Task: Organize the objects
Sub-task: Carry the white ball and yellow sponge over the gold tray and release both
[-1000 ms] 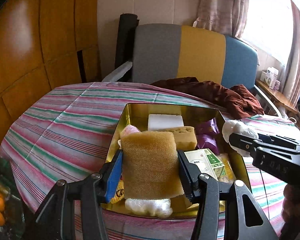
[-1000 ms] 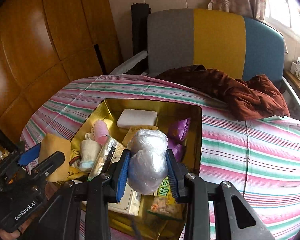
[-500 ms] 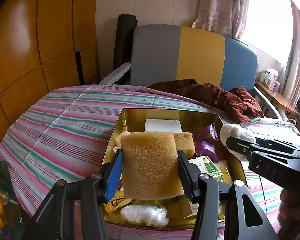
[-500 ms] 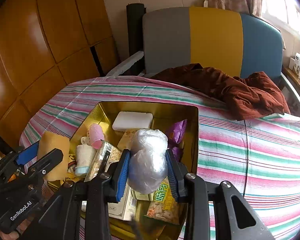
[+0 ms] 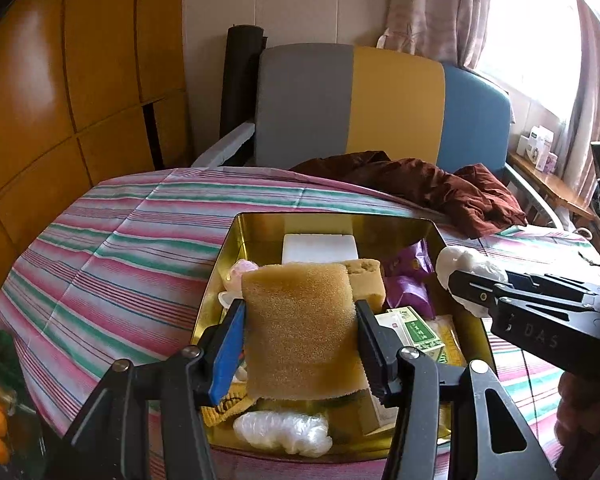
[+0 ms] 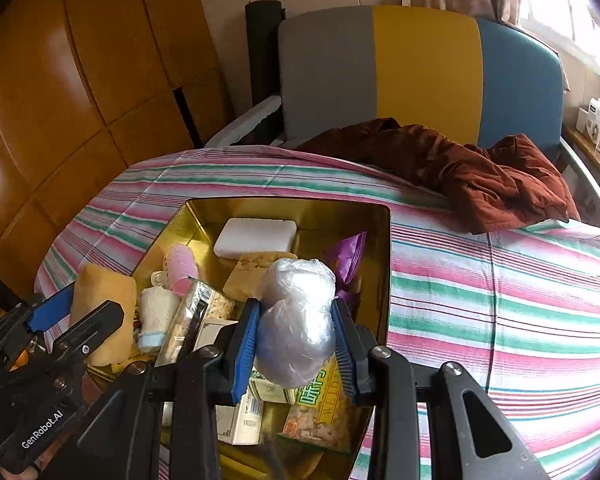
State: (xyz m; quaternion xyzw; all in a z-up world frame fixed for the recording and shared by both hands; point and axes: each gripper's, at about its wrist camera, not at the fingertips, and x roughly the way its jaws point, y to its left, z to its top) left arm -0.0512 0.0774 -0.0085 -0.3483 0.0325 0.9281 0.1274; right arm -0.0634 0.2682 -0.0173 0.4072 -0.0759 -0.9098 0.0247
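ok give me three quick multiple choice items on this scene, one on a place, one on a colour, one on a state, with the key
1. Where does the white soap-like bar lie?
A. at the far end of the gold tin
B. on the striped cloth
C. on the chair

2. What colour is the chair back's middle panel?
A. red
B. yellow
C. white

3. What is the left gripper doing?
A. hanging open and empty
B. shut on a green box
C. shut on the tan sponge

Key: 1 A, the bar rests by the tin's far wall. 2 B, yellow sits between grey and blue. 3 C, both pads press the sponge's sides.
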